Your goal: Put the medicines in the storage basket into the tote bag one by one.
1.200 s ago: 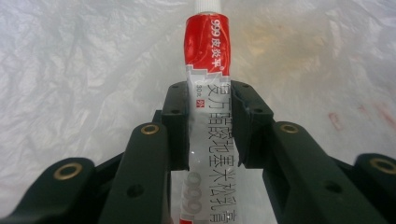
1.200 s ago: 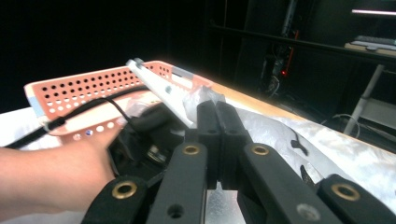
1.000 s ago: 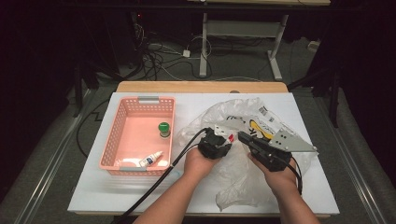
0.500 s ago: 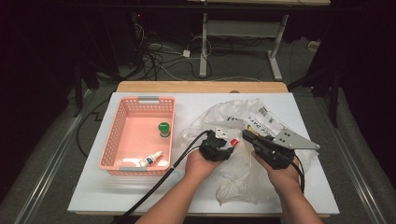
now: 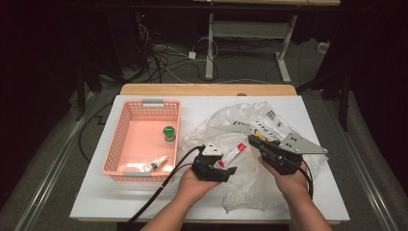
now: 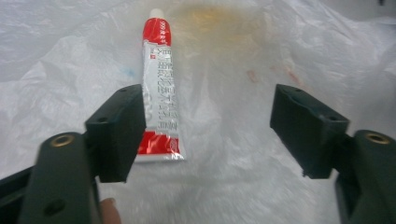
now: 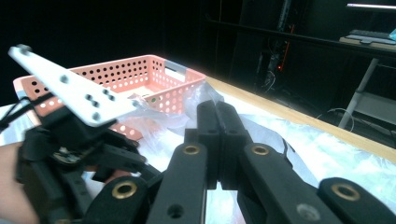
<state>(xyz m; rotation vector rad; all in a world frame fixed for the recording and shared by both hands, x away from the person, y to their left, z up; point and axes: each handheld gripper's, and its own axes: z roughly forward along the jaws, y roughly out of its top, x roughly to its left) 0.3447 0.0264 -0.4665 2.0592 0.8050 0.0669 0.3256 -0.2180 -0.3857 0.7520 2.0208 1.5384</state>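
Note:
A red and white tube (image 6: pixel 161 84) lies flat on a crumpled clear plastic bag (image 5: pixel 240 192), its white cap pointing away from me. My left gripper (image 6: pixel 212 130) stands open over it, and its jaws have just been opening. The tube rests on the bag beside the left pad, with a wide gap to the other pad. In the high view the tube (image 5: pixel 234 153) sits just beyond the left gripper (image 5: pixel 222 166). My right gripper (image 5: pixel 251 139) rests on the bag to the right, its jaws (image 7: pixel 217 109) pressed together. I see nothing between them.
A pink perforated basket (image 5: pixel 126 144) stands at the left of the white table (image 5: pixel 96 202). It holds a small green-capped bottle (image 5: pixel 169 132) and a small white tube (image 5: pixel 155 165). Printed packaging (image 5: pixel 272 126) shows inside the bag. A black cable (image 5: pixel 159 192) trails off the front edge.
The left gripper has drawn back toward the person and its jaws have spread. The red and white tube now lies free on the bag ahead of it. The right gripper has stayed put.

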